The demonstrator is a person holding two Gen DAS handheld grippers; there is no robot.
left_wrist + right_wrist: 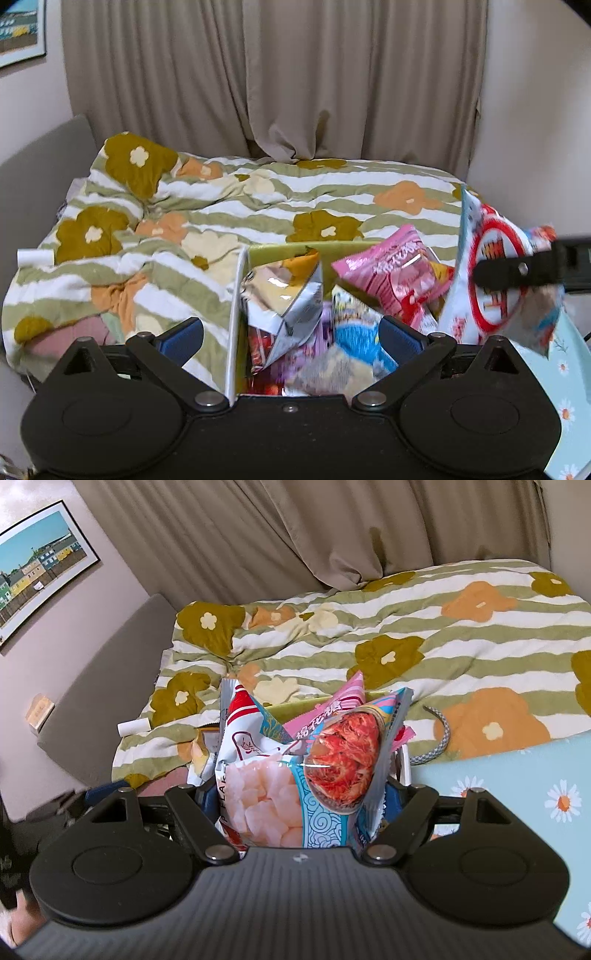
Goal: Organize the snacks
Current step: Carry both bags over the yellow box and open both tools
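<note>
A green-walled snack box [280,250] stands on the bed, holding several packets: a silver bag [288,295], a pink bag [395,273] and a blue-and-yellow one [354,328]. My left gripper [291,332] is open and empty, hovering over the box's near side. My right gripper [299,797] is shut on a white-and-blue shrimp flake bag [295,775] and holds it above the box; the same bag [491,273] shows at the right of the left wrist view with a black finger [517,273] across it. Behind it a pink bag [332,709] sticks up.
The floral striped quilt [258,199] covers the bed. A light blue daisy-print surface [517,775] lies at the right. A braided cord [439,734] and a small white roll [135,725] lie on the quilt. Curtains hang behind; a grey headboard [110,686] is at the left.
</note>
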